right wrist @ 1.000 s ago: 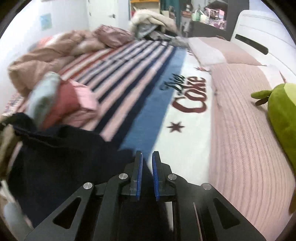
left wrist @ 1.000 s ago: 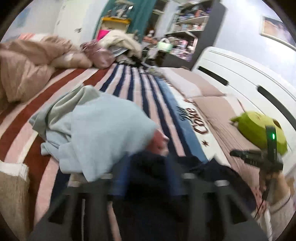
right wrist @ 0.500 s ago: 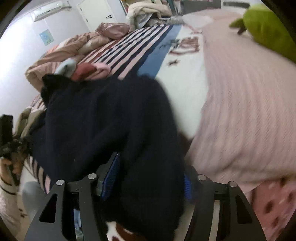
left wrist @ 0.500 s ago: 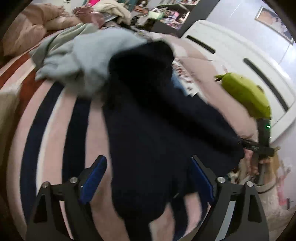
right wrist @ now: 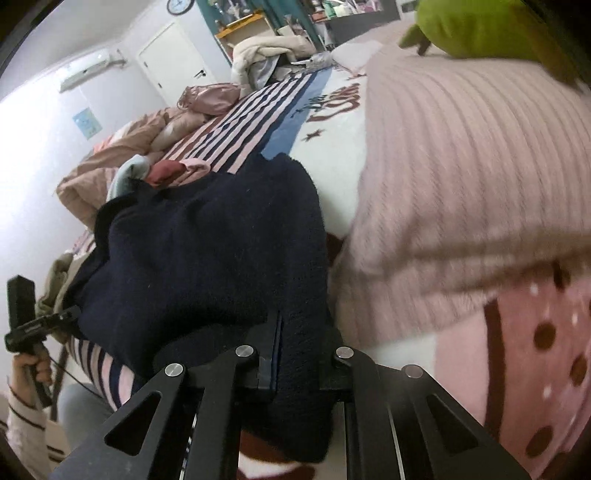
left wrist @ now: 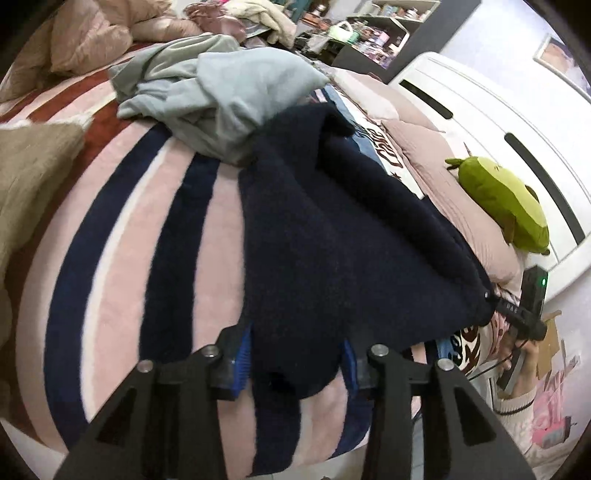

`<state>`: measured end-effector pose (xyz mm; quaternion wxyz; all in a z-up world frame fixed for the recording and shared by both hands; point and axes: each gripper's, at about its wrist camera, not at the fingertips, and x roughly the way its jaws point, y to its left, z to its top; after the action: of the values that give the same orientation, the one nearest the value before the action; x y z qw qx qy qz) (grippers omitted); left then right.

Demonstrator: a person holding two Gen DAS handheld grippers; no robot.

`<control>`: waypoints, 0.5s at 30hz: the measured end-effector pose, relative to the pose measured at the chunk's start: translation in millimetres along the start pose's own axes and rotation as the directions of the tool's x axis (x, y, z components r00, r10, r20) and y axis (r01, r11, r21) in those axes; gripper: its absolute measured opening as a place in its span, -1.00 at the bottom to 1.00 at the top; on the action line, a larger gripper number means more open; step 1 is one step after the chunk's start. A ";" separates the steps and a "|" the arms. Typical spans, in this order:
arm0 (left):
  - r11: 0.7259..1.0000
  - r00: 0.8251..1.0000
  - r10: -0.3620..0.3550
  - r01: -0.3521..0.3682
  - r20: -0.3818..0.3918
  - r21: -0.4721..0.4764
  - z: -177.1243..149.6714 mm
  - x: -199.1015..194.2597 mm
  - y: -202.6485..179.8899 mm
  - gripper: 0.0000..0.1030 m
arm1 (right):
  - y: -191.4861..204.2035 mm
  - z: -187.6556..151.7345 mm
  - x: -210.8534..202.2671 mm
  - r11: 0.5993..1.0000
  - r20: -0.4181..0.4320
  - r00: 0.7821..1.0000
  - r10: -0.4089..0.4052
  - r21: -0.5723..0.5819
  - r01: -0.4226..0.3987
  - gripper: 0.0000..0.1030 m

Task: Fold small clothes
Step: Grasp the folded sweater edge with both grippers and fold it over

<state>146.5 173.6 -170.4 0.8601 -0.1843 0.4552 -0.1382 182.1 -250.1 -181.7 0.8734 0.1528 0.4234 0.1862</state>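
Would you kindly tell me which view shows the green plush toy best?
The left wrist view: the green plush toy lies whole on the pink bedding by the headboard. The right wrist view catches only part of it, cut off at the top edge.
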 end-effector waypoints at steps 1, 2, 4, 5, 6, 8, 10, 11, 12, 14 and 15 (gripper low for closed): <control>1.000 1.000 0.002 -0.002 0.001 -0.009 -0.8 -0.6 1.1 -0.16 | -0.6 -1.2 0.1 1.000 0.002 1.000 0.005 0.005 -0.005 -0.88; 1.000 1.000 0.007 -0.007 0.002 -0.017 -2.2 -1.8 3.0 -0.05 | 0.3 -2.8 -0.5 1.000 0.004 1.000 0.006 0.004 -0.006 -0.87; 0.999 1.000 0.023 -0.024 -0.006 -0.029 -5.4 -5.5 6.4 0.08 | 6.4 -2.7 -1.9 1.000 0.004 1.000 -0.014 -0.021 0.014 -0.83; 0.999 1.000 0.026 -0.027 -0.011 -0.033 -6.7 -6.7 6.3 0.16 | 10.6 -2.2 -4.3 0.999 0.001 0.999 -0.039 -0.037 0.039 -0.73; 0.999 0.999 0.033 -0.034 -0.018 -0.039 -9.1 -9.1 5.7 0.19 | 14.0 -2.3 -8.3 0.997 0.007 0.998 -0.056 -0.046 0.056 -0.67; 0.998 0.999 0.046 -0.047 -0.018 -0.046 -13.1 -13.9 4.6 0.44 | 20.0 -3.3 -24.2 0.993 0.050 0.994 -0.102 -0.062 0.105 -0.47; 0.998 1.000 0.026 -0.026 -0.002 -0.053 -19.9 -23.6 1.3 0.60 | 25.8 -3.4 -40.9 0.990 0.099 0.988 -0.115 -0.075 0.123 -0.42; 0.998 1.000 0.012 -0.011 0.007 -0.056 -23.0 -27.8 -0.8 0.60 | 30.6 -3.8 -50.7 0.991 0.125 0.987 -0.099 -0.082 0.110 -0.42; 0.998 1.000 -0.004 0.004 0.011 -0.063 -26.5 -31.4 -4.0 0.60 | 34.8 -4.1 -56.6 0.992 0.139 0.987 -0.078 -0.087 0.091 -0.42; 0.996 0.999 -0.031 0.032 0.013 -0.083 -32.2 -33.5 -7.7 0.64 | 47.6 -5.1 -66.3 0.994 0.164 0.986 -0.021 -0.106 0.039 -0.43; 0.994 0.999 -0.048 0.049 0.012 -0.095 -34.2 -32.9 -9.6 0.65 | 56.0 -5.7 -68.4 0.992 0.175 0.985 0.008 -0.123 0.014 -0.43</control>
<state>99.3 171.8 -159.7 0.8489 -0.2369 0.4524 -0.1362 127.4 -231.1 -114.7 0.9153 0.1133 0.3327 0.1967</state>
